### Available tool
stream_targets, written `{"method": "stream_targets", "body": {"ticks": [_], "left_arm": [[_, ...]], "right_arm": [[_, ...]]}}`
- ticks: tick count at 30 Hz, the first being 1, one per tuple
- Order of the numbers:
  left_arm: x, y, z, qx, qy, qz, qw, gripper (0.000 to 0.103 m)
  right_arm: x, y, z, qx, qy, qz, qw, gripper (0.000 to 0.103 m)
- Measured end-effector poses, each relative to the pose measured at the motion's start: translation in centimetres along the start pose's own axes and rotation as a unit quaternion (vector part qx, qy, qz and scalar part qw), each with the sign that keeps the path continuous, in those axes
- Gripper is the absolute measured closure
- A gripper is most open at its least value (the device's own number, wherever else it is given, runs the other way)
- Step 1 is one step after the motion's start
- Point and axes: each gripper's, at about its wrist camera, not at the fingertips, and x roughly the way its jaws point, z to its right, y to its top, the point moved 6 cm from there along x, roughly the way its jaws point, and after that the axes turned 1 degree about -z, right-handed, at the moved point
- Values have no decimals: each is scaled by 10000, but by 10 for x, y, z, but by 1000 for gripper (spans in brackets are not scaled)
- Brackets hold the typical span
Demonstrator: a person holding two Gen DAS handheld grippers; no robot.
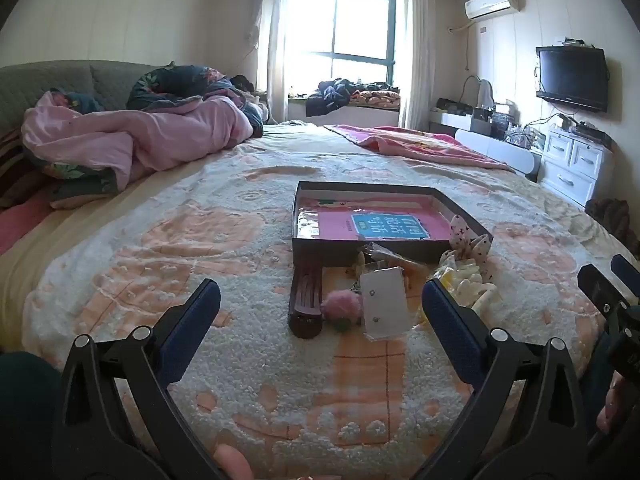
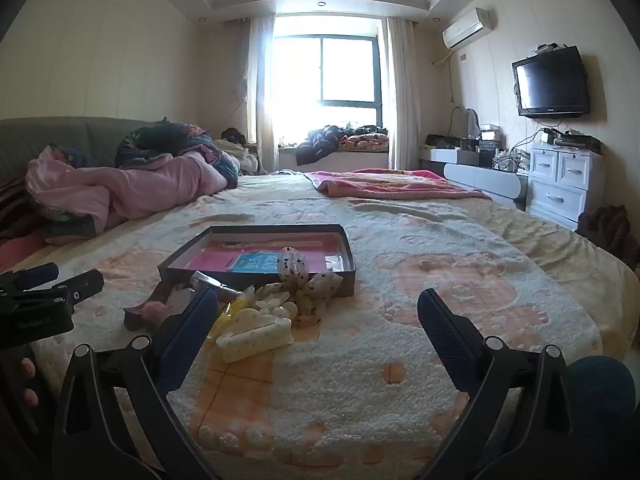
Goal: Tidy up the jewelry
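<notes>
My left gripper's finger point(image 2: 188, 336) hides part of the pink pompom point(image 2: 154, 310) and earring card point(image 2: 180, 300). The print on the blue label point(image 1: 390, 226) beyond the tongs is too blurred to read.

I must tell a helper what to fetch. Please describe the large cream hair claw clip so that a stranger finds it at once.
On the bedspread, find the shallow dark box. A pile of accessories lies before it; the cream claw clip is nearest the camera in the right wrist view. It is the biggest piece, smooth with tiny dots.

Two low, side-by-side views across the bed point(image 1: 160, 248), sharing the tray point(image 2: 256, 276).
</notes>
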Motion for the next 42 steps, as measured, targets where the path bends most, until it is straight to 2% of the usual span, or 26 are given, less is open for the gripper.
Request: {"method": "stream_targets", "body": {"ticks": [42], "left_arm": [[-1,0,0,5,4,35,10000,11]], "right_arm": [[2,-1,0,28,8,-24,10000,6]]}}
